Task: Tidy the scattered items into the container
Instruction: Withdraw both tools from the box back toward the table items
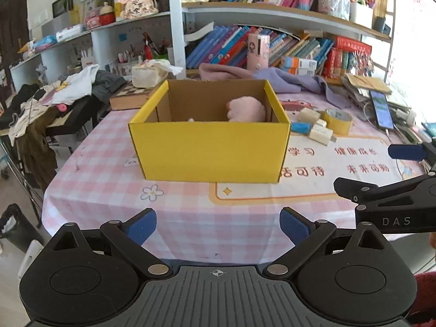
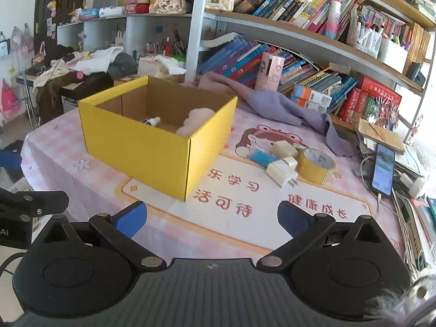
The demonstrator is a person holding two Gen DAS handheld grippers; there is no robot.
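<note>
Plush toy in box; chargers, tape roll right of box.

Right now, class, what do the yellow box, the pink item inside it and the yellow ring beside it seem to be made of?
Yellow box: cardboard, likely corrugated; matte yellow outside, raw brown inside, folded edges.
Pink item: apparently plush fabric; fuzzy, rounded, no shine.
Yellow ring: seemingly a roll of adhesive tape; glossy smooth band round a hollow core.
</note>
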